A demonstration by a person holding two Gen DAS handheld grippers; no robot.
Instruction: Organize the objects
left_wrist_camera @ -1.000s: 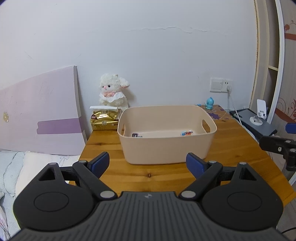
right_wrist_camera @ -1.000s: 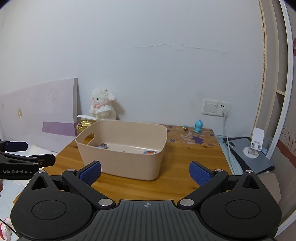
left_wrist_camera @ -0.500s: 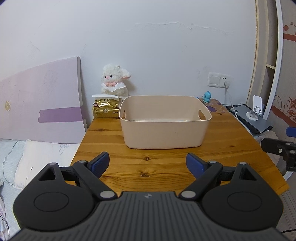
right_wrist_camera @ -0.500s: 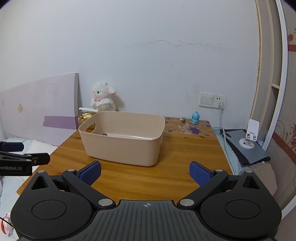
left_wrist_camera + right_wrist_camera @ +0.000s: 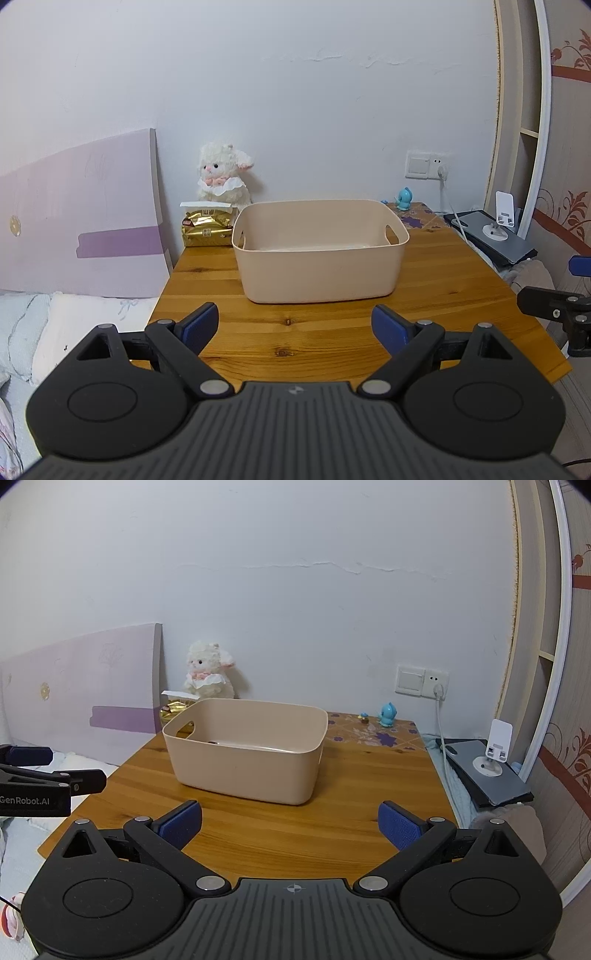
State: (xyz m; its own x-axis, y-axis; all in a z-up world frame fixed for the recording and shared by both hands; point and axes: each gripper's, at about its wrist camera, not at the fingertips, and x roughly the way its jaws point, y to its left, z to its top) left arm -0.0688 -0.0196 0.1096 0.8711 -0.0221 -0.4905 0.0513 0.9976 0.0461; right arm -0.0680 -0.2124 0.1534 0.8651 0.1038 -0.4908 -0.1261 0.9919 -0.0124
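Note:
A beige plastic basket (image 5: 321, 269) stands on the wooden table (image 5: 332, 332); it also shows in the right wrist view (image 5: 243, 771). Its contents are mostly hidden behind its wall. My left gripper (image 5: 295, 328) is open and empty, above the table's near edge, short of the basket. My right gripper (image 5: 290, 827) is open and empty, also short of the basket, to the right of the left one. A white plush sheep (image 5: 221, 177) and a gold packet (image 5: 207, 229) sit behind the basket at the wall.
A small blue figurine (image 5: 388, 714) stands at the back right on a patterned mat. A grey device with a white stand (image 5: 487, 771) lies right of the table. A pink board (image 5: 81, 229) and bedding (image 5: 37, 332) are to the left.
Both grippers have pulled back and lowered away from the basket, which looks smaller; its inside is now hidden. Both stay open.

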